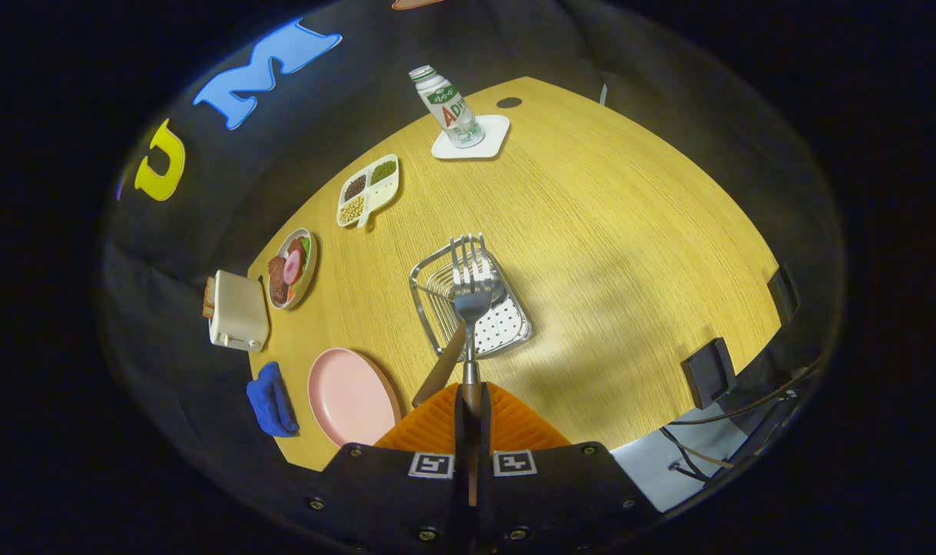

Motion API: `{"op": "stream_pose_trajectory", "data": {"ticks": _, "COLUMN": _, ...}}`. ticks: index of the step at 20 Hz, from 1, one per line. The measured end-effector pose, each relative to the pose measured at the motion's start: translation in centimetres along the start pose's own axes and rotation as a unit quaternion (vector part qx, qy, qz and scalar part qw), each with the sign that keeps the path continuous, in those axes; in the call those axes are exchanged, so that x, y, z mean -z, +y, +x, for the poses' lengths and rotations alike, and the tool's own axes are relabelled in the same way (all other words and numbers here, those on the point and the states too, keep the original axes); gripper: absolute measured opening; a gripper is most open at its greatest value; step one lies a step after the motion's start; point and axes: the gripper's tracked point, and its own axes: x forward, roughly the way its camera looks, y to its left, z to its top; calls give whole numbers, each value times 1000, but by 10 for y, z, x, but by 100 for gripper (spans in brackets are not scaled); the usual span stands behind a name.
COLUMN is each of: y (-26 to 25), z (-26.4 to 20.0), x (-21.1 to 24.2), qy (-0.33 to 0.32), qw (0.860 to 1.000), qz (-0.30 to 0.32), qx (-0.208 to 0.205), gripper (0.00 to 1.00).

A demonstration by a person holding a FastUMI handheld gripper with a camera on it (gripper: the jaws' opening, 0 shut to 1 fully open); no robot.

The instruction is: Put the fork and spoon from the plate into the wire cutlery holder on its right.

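One of each thing is showing on the table (630, 254), counted L to R. 1 toaster (238, 312) is sitting at the table's near-left edge, w/ a slice sticking out of it. 1 blue cloth (270, 401) is lying just nearer than the toaster, beside 1 pink plate (348, 395), which is sitting bare. 1 food plate (291, 267) w/ meat slices and greens is resting just beyond the toaster. 1 divided dish (368, 190) w/ three sorts of beans is lying further back. 1 bottle (448, 106) is standing upright on 1 white coaster (472, 139) at the far edge.

1 wire holder (506, 324) is sitting mid-table, right of the pink plate and just ahead of the fingers. 1 spoon (441, 366) is leaning in it, handle slanting out over the holder's near-left rim; its bowl is hidden.

1 fork (472, 281) is sticking straight out ahead of the gripper (472, 405), tines pointing away and overlapping the holder in view; whether it is touching the wire can't be told. The gripper's fingers are pressing together on the fork's handle, pinching it betw. them.

2 dark blocks are sitting at the table's right edge, the nearer one (708, 372) w/ cables trailing below it, the other (782, 293) further along.
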Motion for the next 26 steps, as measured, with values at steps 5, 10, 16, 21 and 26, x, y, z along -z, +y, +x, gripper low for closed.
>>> {"op": "stream_pose_trajectory", "data": {"ticks": 5, "y": -6, "z": 10, "x": 10, "qy": 36, "qw": 999, "qz": -9, "qx": 16, "gripper": 5}}
{"op": "stream_pose_trajectory", "data": {"ticks": 10, "y": -6, "z": 14, "x": 3, "qy": 51, "qw": 998, "qz": 8, "qx": 21, "gripper": 8}}
{"op": "stream_pose_trajectory", "data": {"ticks": 16, "y": 4, "z": 11, "x": -13, "qy": 29, "qw": 999, "qz": 39, "qx": -1, "gripper": 32}}
{"op": "stream_pose_trajectory", "data": {"ticks": 21, "y": -1, "z": 6, "x": -20, "qy": 12, "qw": 999, "qz": 51, "qx": -6, "gripper": 93}}
{"op": "stream_pose_trajectory", "data": {"ticks": 26, "y": -2, "z": -1, "x": -28, "qy": -8, "qw": 998, "qz": 59, "qx": -13, "gripper": 94}}
